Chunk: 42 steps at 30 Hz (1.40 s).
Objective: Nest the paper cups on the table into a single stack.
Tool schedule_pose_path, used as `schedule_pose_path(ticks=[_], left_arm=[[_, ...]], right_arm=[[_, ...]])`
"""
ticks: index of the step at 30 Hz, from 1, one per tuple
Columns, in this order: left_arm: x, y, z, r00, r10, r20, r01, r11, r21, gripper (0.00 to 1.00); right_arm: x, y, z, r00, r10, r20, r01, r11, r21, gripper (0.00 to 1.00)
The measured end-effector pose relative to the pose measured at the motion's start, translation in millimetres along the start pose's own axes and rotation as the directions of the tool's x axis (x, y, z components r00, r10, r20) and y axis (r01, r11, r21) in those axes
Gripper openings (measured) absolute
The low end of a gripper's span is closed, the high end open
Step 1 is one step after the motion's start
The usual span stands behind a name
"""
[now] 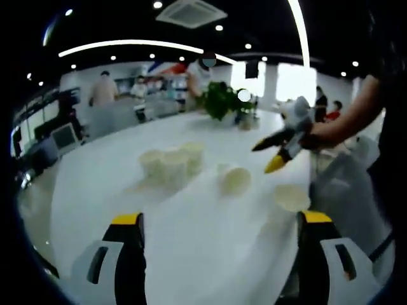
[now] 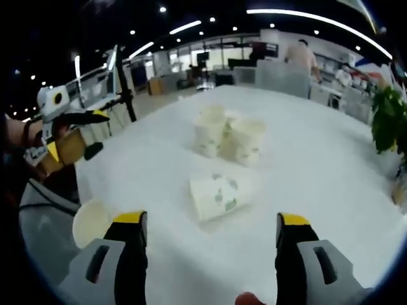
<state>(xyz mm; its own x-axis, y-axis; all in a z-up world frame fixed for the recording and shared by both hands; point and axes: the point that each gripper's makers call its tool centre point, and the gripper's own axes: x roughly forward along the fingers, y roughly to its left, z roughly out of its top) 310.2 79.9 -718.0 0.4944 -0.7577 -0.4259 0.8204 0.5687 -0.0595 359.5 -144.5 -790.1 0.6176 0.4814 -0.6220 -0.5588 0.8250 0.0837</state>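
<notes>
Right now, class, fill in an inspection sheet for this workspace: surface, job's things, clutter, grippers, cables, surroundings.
Surface: white table, bare around the cups.
Job's things: three upright paper cups clustered together; one cup on its side nearer; another cup at the table edge, its opening facing the camera.
Clutter: potted plant at the far end.
Grippers: left hand-held gripper and right hand-held gripper both open, empty, above the table.
Cables: dark cable beside the table edge.
Surroundings: open office, people standing, ceiling lights.
</notes>
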Motion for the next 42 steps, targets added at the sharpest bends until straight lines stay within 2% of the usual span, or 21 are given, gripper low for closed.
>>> schedule_pose_path(ticks=[6, 12, 16, 19, 26, 30, 32, 38, 42], left_arm=[[-1, 4.4, -8.4, 1.000, -0.001, -0.005, 0.001, 1.000, -0.021, 0.99], [1, 3.6, -12.9, 1.000, -0.008, -0.008, 0.008, 1.000, -0.020, 0.99], [1, 5.6, -14.2, 1.000, 0.001, -0.002, -0.001, 1.000, -0.023, 0.99], [1, 4.7, -13.9, 1.000, -0.001, 0.001, 0.001, 1.000, -0.025, 0.99], [3, 2.9, -12.2, 1.000, 0.001, 0.015, -0.001, 1.000, -0.006, 0.99], [3, 2.9, -9.9, 0.999, 0.008, 0.034, -0.007, 1.000, -0.009, 0.99], [2, 1.9, -12.7, 1.000, 0.004, 0.021, -0.004, 1.000, -0.014, 0.99], [-3, 3.7, -14.8, 1.000, 0.015, 0.023, -0.016, 1.000, 0.009, 0.99], [-4, 6.7, -16.1, 1.000, 0.020, 0.019, -0.020, 1.000, -0.014, 0.99]], right_arm=[[12, -2, -4.8, 1.000, 0.000, -0.029, 0.001, 1.000, 0.023, 0.70], [19, -9, 2.2, 0.998, -0.056, -0.016, 0.056, 0.998, 0.011, 0.67], [22, -8, 7.1, 0.998, -0.070, -0.010, 0.070, 0.998, -0.001, 0.58], [26, -7, 11.1, 0.997, -0.080, -0.001, 0.080, 0.997, -0.008, 0.56], [33, -2, 2.1, 0.997, -0.068, -0.032, 0.067, 0.997, -0.031, 0.52], [35, 0, 0.8, 0.997, -0.072, -0.038, 0.070, 0.996, -0.055, 0.45], [35, -2, 0.0, 0.996, -0.079, -0.039, 0.074, 0.992, -0.102, 0.40], [34, -6, 5.4, 0.996, -0.089, -0.023, 0.085, 0.988, -0.131, 0.28], [36, -10, 5.1, 0.996, -0.089, -0.022, 0.085, 0.987, -0.138, 0.21]])
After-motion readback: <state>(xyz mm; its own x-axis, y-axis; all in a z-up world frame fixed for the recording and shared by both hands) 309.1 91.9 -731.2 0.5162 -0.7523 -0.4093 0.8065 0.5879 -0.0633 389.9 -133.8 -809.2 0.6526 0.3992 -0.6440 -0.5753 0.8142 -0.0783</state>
